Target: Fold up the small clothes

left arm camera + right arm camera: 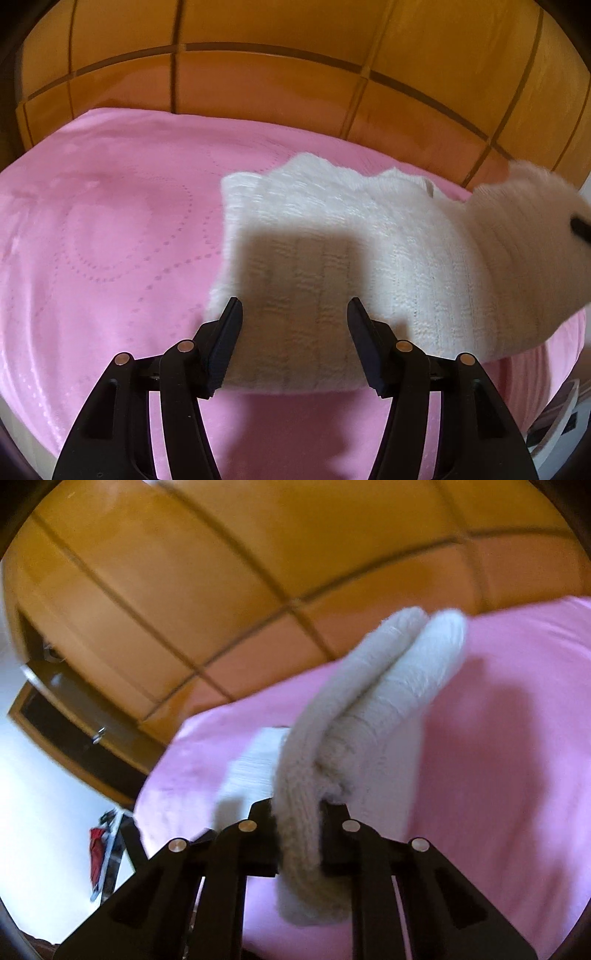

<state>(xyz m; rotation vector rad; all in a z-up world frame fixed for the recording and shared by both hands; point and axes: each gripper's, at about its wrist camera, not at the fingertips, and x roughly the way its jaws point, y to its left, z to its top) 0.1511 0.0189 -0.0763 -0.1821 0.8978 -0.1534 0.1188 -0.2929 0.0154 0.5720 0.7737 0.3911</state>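
Observation:
A white knitted garment [332, 236] lies partly folded on a pink bedspread [110, 229]. My left gripper [294, 325] is open, its black fingers hovering over the garment's near edge without holding it. In the right wrist view my right gripper [298, 812] is shut on a thick fold of the same white knit [369, 701] and lifts it off the pink bedspread [498, 757]. In the left wrist view that lifted part [535, 206] rises at the far right, with a dark tip of the right gripper showing in it.
An orange-brown panelled headboard [277, 77] stands behind the bed; it also shows in the right wrist view [184, 590]. A wooden bedside drawer [74, 720] sits at left. A small stand with red items [107, 849] is on the pale floor beside the bed.

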